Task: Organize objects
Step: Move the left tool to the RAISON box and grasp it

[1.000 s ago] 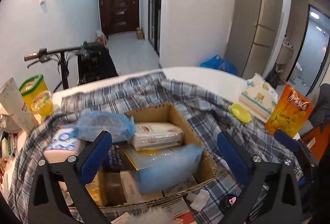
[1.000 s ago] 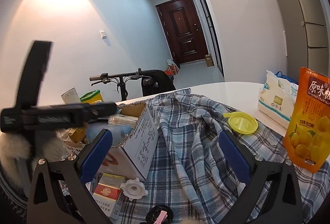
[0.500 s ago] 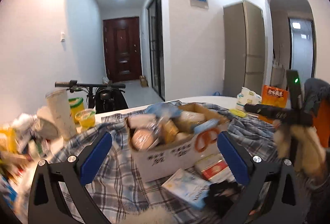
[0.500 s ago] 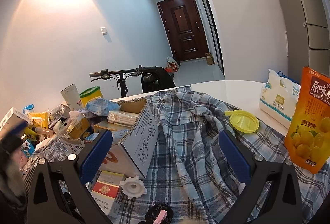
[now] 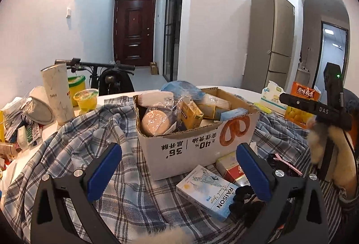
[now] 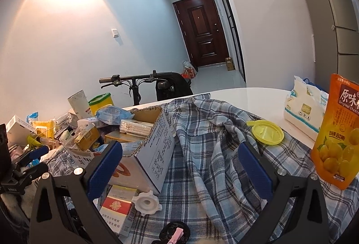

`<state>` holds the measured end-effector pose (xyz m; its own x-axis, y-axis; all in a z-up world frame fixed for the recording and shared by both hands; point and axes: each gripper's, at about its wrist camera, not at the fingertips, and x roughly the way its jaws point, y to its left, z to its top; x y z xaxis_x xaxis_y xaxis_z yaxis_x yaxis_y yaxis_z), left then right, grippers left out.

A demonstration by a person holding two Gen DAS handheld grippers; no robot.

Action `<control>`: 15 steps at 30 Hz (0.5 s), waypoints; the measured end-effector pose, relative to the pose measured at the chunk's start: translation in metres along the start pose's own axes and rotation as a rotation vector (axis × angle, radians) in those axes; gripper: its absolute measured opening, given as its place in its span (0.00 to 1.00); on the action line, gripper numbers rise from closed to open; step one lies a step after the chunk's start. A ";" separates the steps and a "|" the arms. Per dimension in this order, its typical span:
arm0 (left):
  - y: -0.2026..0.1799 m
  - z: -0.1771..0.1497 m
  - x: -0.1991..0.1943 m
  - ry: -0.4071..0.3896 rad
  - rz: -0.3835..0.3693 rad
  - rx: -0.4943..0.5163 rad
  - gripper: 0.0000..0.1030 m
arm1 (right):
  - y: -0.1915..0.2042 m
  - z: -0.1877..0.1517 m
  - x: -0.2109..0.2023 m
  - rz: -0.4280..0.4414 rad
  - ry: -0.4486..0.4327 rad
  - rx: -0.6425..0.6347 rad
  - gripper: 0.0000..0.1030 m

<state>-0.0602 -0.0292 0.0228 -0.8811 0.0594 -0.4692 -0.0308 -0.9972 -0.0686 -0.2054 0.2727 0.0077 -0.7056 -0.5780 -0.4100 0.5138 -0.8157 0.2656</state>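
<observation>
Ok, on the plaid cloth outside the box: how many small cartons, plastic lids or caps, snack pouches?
Small cartons: 2, RAISON pack, red-and-white pack.
Plastic lids or caps: 2, yellow lid, white cap.
Snack pouches: 1, orange pouch.
Total: 5.

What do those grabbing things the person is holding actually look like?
Each tool is a black, angular frame with two fingers, each faced with a blue pad, and silver screw heads on the arms. The left tool and right tool look identical. Seen from the left camera, the right one's black top bar reads "DAS", a green light glows on an upright black unit, and pale fur wraps its handle.
</observation>
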 end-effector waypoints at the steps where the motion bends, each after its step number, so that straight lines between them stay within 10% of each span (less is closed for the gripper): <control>1: 0.002 0.000 0.001 0.005 -0.001 -0.007 1.00 | 0.001 0.000 0.000 0.000 0.002 -0.004 1.00; 15: -0.001 -0.007 0.017 0.152 -0.090 0.059 1.00 | 0.003 0.000 -0.001 0.009 -0.001 -0.021 1.00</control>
<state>-0.0713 -0.0269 0.0086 -0.7923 0.1507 -0.5912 -0.1383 -0.9881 -0.0666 -0.2029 0.2708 0.0090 -0.7017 -0.5850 -0.4068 0.5299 -0.8101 0.2510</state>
